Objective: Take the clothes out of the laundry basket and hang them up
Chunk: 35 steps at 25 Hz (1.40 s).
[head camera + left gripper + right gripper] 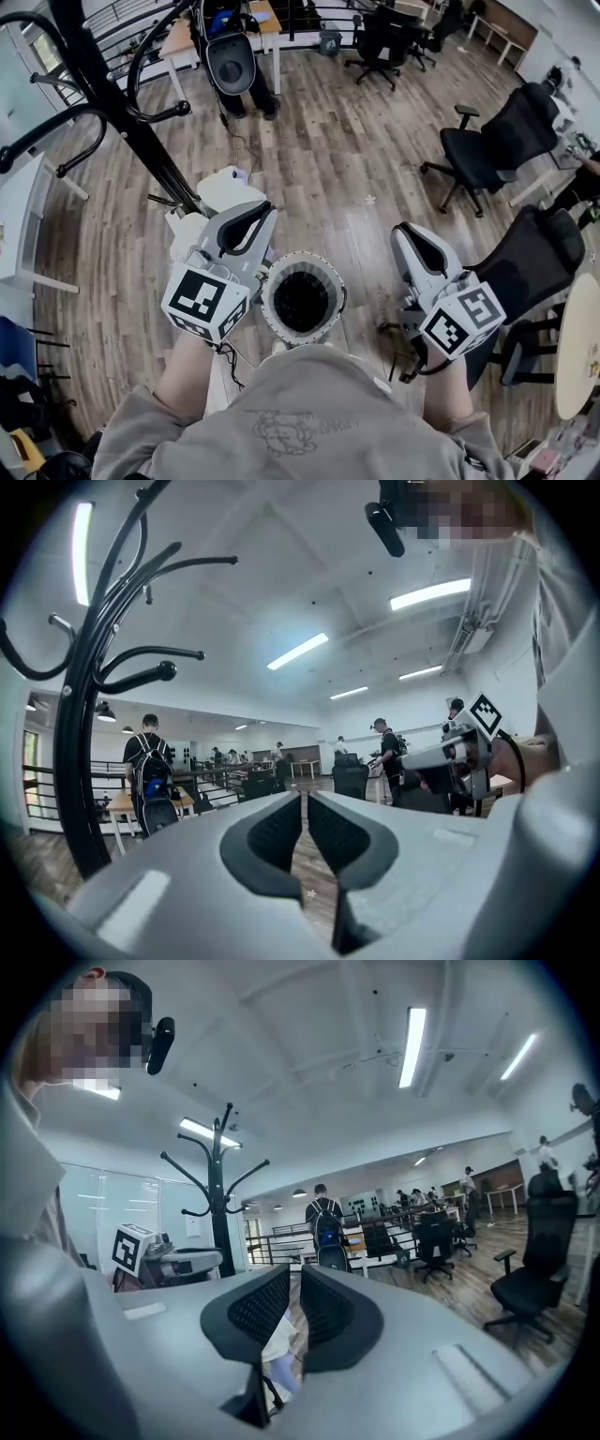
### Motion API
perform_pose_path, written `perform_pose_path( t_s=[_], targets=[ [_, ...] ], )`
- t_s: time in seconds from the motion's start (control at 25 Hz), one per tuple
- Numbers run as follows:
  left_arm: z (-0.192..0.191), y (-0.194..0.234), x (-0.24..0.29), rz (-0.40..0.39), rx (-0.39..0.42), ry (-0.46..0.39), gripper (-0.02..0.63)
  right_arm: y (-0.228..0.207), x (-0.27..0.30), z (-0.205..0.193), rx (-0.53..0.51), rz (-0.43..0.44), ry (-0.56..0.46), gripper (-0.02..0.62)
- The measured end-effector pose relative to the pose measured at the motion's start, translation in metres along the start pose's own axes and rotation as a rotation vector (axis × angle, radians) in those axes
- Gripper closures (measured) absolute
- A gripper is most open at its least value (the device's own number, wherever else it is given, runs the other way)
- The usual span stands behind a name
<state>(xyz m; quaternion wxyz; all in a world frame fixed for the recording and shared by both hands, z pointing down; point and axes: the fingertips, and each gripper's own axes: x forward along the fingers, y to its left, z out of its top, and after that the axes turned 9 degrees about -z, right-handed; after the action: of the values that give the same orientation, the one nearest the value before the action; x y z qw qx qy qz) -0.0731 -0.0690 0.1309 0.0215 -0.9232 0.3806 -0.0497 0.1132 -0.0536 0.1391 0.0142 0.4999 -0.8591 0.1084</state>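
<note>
The white round laundry basket (281, 274) stands on the wood floor just in front of me, between my two grippers; its inside looks dark. My left gripper (255, 214) hovers at the basket's left, jaws shut and empty (305, 799). My right gripper (405, 232) is held to the basket's right, also shut with nothing in it (295, 1274). A black coat rack (122, 103) rises at the upper left and fills the left of the left gripper view (75, 761). A heap of white cloth (230, 187) lies by its foot.
Black office chairs stand at the right (497, 141) and close by my right arm (544, 272). A round table edge (581, 347) is at far right, a white table (19, 216) at far left. A person with a backpack (234, 56) stands ahead by a railing.
</note>
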Motion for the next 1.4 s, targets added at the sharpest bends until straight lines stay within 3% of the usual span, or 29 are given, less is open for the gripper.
perform_pose_path(
  t_s=[0.24, 0.52, 0.88, 1.16, 1.4],
  targets=[
    [-0.039, -0.002, 0.003, 0.031, -0.037, 0.068, 0.584, -0.005, -0.001, -0.033, -0.08, -0.047, 0.074, 0.568],
    [-0.07, -0.009, -0.004, 0.034, -0.07, 0.124, 0.586, 0.016, -0.004, -0.041, -0.197, 0.014, 0.057, 0.568],
    [-0.056, -0.005, -0.001, 0.044, -0.089, 0.085, 0.588, 0.024, 0.006, -0.029, -0.189, 0.061, 0.039, 0.568],
    [-0.028, -0.004, -0.003, 0.035, -0.047, 0.039, 0.588, 0.031, 0.014, 0.011, -0.235, 0.087, -0.046, 0.568],
    [-0.027, 0.001, -0.008, 0.048, -0.052, 0.034, 0.588, 0.024, 0.014, 0.016, -0.209, 0.078, -0.058, 0.568]
  ],
)
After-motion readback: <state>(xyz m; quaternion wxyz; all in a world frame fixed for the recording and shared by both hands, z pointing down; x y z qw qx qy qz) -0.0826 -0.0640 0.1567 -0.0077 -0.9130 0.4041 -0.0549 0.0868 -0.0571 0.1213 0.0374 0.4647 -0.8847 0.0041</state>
